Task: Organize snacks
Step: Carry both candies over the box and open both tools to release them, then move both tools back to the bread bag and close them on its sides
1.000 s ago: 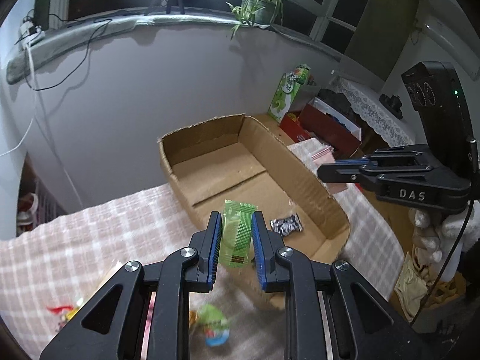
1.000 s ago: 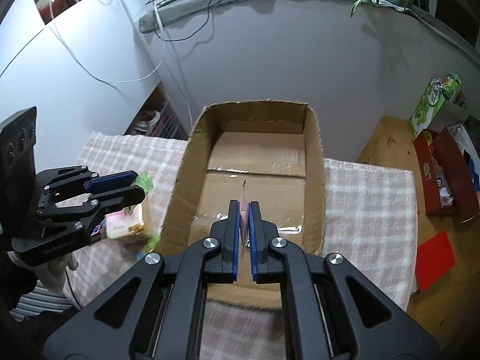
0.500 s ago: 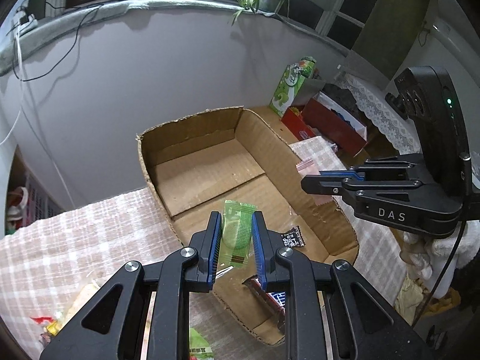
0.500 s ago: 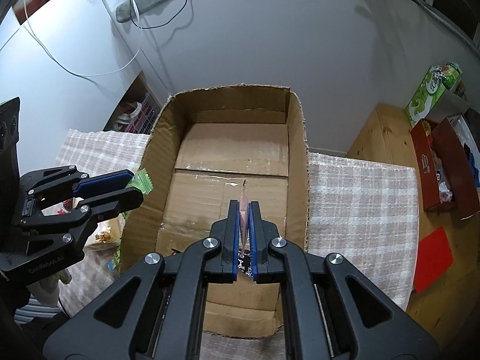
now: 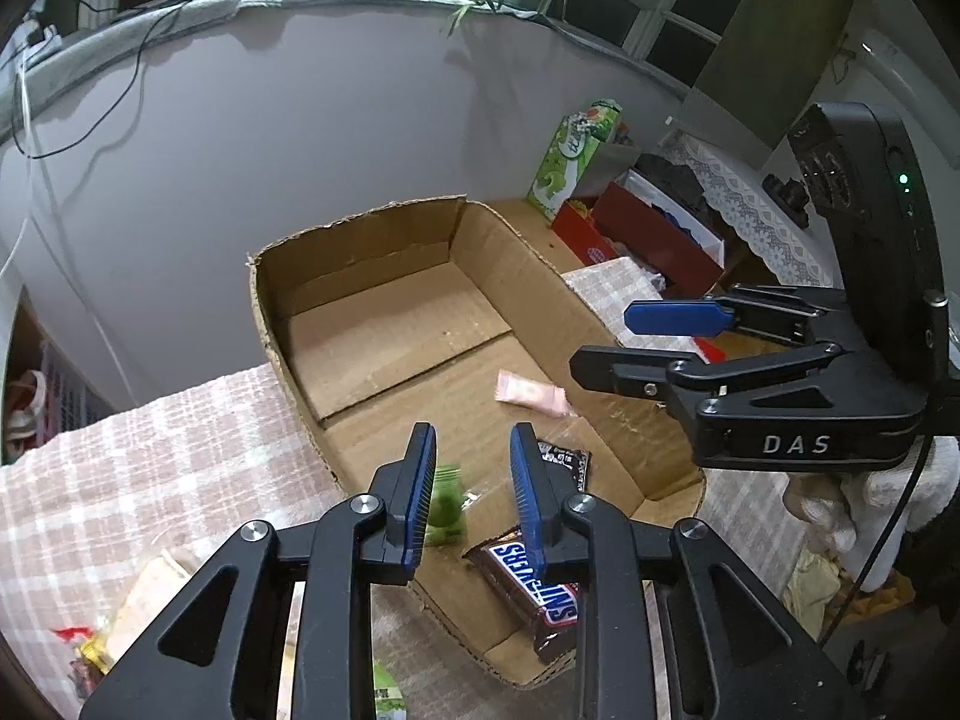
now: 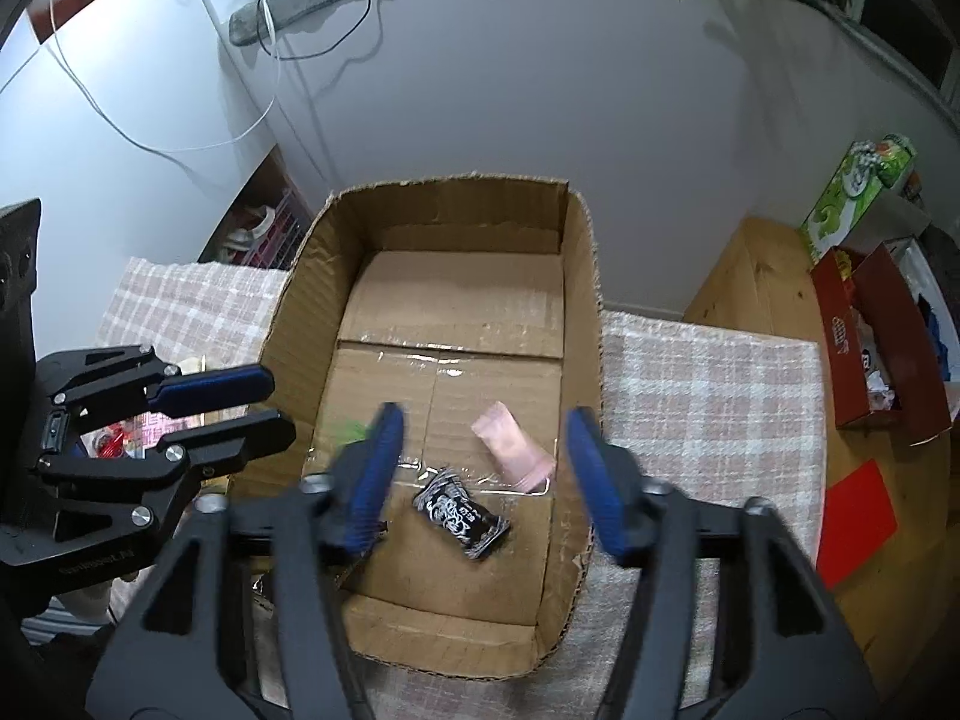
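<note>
An open cardboard box (image 5: 360, 252) (image 6: 588, 276) sits on the checked tablecloth. My left gripper (image 5: 471, 480) is open above the box's near end; a blurred green packet (image 5: 447, 507) is below it inside the box. My right gripper (image 6: 486, 468) is open and empty over the box; it also shows in the left wrist view (image 5: 624, 336). A pink packet (image 5: 531, 393) (image 6: 513, 447) is blurred just above the box floor. A black packet (image 6: 459, 510) (image 5: 564, 459) and a Snickers bar (image 5: 534, 585) lie in the box.
More snacks (image 5: 90, 648) lie on the cloth left of the box. A green carton (image 5: 573, 156) and a red box (image 6: 876, 348) stand on the wooden surface to the right. A grey wall is behind the box.
Both grippers have opened. The green packet has dropped from the left gripper and the pink packet from the right gripper, both into the box.
</note>
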A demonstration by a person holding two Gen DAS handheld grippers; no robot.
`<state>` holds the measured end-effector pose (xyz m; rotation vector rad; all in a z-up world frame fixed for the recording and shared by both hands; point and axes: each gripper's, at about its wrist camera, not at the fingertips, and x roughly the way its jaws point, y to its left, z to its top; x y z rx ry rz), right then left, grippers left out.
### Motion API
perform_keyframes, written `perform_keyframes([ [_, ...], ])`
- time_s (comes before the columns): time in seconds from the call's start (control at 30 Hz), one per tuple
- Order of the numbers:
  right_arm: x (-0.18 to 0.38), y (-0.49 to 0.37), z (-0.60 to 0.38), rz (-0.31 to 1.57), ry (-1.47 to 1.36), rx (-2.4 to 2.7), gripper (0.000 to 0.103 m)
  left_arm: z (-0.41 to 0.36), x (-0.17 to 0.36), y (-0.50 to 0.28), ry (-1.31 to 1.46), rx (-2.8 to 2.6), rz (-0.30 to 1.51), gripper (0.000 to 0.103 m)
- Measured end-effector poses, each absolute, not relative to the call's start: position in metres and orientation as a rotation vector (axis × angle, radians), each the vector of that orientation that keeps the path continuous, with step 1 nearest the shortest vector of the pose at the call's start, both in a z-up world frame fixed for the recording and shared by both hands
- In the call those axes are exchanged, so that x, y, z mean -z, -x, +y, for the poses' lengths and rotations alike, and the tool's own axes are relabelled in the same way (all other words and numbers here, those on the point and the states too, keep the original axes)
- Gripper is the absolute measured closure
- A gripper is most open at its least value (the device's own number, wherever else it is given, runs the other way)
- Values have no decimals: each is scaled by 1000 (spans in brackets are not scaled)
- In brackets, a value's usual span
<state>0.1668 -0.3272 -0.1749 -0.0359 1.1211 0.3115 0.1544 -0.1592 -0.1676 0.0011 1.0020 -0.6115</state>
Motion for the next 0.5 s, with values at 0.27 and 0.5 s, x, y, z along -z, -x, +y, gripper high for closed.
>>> perform_keyframes([
  [0.27,170,-158,-319,1117,47,-327,42,-146,162,-145,24,575,988,79],
  [0.5,164,-140,-304,1109,23,-373,41,-115,154,-124,105,543,986,79],
])
